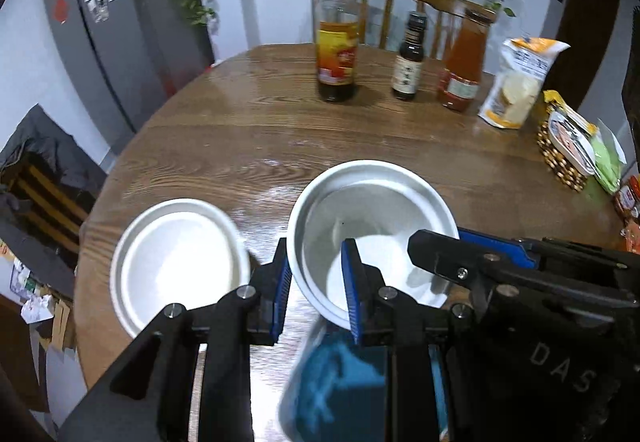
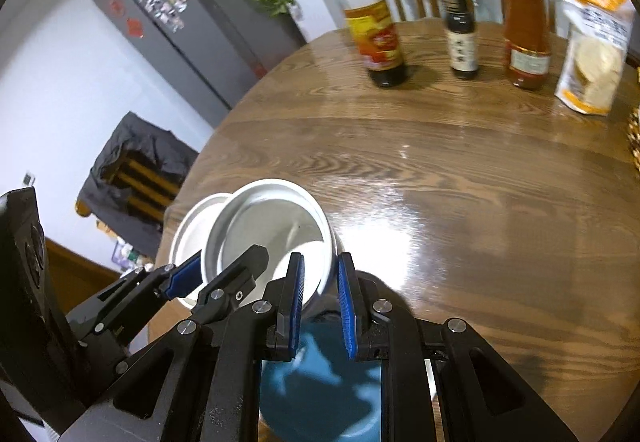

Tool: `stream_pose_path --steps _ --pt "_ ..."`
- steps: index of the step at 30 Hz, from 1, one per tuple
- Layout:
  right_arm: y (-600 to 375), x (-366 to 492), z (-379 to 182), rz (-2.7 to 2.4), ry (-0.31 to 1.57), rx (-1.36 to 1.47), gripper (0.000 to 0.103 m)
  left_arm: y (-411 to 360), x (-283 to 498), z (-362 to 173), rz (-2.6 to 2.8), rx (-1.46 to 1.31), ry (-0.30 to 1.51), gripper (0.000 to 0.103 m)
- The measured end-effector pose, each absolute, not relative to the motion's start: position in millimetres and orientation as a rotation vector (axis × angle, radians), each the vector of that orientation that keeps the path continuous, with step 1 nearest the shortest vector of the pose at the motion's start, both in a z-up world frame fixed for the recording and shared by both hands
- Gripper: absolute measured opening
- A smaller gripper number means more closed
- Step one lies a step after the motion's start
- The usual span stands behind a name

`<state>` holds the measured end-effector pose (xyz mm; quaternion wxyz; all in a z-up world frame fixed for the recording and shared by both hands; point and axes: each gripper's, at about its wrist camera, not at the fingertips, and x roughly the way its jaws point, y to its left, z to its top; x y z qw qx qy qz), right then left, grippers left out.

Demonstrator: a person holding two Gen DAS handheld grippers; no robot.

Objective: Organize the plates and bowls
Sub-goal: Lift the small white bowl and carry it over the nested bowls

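A white bowl [image 1: 372, 214] is held tilted above the wooden table [image 1: 248, 130]. My left gripper [image 1: 316, 282] is shut on its near-left rim. My right gripper [image 2: 320, 298] is shut on the opposite rim of the same bowl [image 2: 272, 226]; it reaches in from the right in the left wrist view [image 1: 472, 254]. A white plate [image 1: 180, 262] lies on the table to the left, partly behind the bowl in the right wrist view [image 2: 192, 230]. A blue-patterned dish [image 1: 344, 382] lies blurred below the bowl, also under my right gripper [image 2: 320, 394].
Three bottles stand at the back: a tall yellow-capped one [image 1: 337, 30], a small dark one [image 1: 409, 58] and an orange sauce one [image 1: 464, 62]. A snack bag [image 1: 516, 82] and a basket of packets [image 1: 568, 146] sit at the right. Chairs stand behind the table.
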<state>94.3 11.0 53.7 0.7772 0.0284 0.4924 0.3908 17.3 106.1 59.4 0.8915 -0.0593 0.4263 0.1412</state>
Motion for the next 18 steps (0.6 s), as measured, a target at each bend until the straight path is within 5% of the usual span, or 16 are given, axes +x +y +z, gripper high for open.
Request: stream_pose_path --steps 18 --pt "84 71 66 0.929 1.057 -0.016 0.02 177 -12 66 0.389 -0.175 0.859 0.023"
